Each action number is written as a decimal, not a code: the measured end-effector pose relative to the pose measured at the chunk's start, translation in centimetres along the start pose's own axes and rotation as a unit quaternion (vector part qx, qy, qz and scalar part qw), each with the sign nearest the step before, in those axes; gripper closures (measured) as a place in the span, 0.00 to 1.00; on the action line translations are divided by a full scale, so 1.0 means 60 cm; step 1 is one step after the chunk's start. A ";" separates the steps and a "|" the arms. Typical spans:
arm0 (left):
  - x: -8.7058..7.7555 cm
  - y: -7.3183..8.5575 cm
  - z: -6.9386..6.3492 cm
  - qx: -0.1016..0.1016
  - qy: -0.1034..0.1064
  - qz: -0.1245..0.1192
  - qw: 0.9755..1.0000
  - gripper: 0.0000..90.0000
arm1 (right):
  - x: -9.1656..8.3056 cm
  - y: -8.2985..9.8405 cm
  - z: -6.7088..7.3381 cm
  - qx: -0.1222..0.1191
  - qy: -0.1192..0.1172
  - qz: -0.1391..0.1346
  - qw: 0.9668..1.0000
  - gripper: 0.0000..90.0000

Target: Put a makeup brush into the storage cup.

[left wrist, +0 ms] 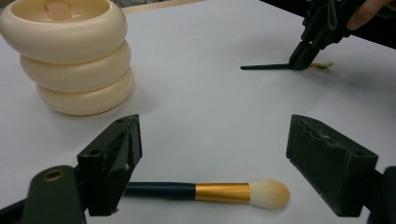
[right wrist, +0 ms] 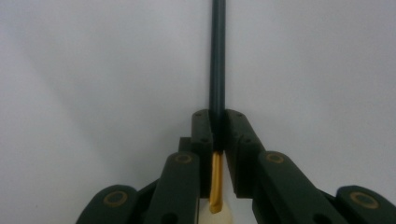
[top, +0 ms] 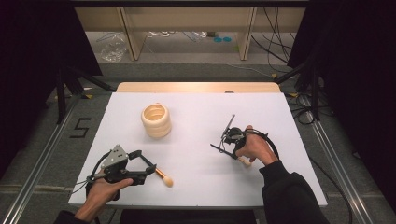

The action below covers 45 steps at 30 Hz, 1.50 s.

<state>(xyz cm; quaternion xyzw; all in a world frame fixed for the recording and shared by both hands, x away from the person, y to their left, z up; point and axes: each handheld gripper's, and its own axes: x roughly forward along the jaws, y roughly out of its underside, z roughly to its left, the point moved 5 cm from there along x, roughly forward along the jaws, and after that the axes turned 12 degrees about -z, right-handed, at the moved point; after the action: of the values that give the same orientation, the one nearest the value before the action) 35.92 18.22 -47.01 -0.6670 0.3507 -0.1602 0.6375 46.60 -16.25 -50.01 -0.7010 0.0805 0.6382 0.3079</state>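
A thick makeup brush (left wrist: pixel 205 191) with a dark handle, gold ferrule and pale bristles lies flat on the white table (top: pixel 196 116). My left gripper (left wrist: pixel 215 149) is open, one jaw on each side of it, not touching. From above, that gripper (top: pixel 148 162) sits near the front left with the brush (top: pixel 163 177) just right of it. My right gripper (right wrist: pixel 218 126) is shut on a thin dark-handled brush (right wrist: pixel 217 70) close to its gold ferrule. It (top: pixel 231 148) holds this brush low over the table, right of centre.
A cream holder of three stacked rings (top: pixel 156 120) stands upright at the table's back left, also near in the left gripper view (left wrist: pixel 70 56). Metal rails and cables run along the floor on both sides.
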 end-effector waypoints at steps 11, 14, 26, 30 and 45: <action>0.000 0.000 0.000 0.001 0.000 0.000 1.000 0.20 | -0.007 -0.001 -0.001 -0.008 -0.007 -0.013 1.000 0.93; 0.000 0.000 0.000 0.001 0.000 0.000 1.000 0.20 | -0.007 -0.001 -0.002 -0.006 -0.005 -0.014 1.000 0.93; -0.001 0.000 0.000 0.001 0.000 0.000 1.000 0.20 | -0.029 -0.009 -0.003 -0.014 -0.003 -0.048 0.999 0.93; 0.000 0.000 0.000 0.001 0.000 0.000 1.000 0.20 | -0.044 -0.013 -0.005 -0.020 -0.003 -0.067 0.998 0.93; 0.017 -0.001 -0.013 0.046 0.022 0.026 0.998 0.19 | -0.093 -0.034 0.038 -0.062 -0.013 -0.123 0.990 0.93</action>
<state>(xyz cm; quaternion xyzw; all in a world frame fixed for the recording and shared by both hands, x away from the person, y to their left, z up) 36.16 16.93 -47.09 -0.6243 0.3739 -0.1740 0.6635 44.77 -14.97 -44.08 -0.7151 -0.0494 0.6081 0.3411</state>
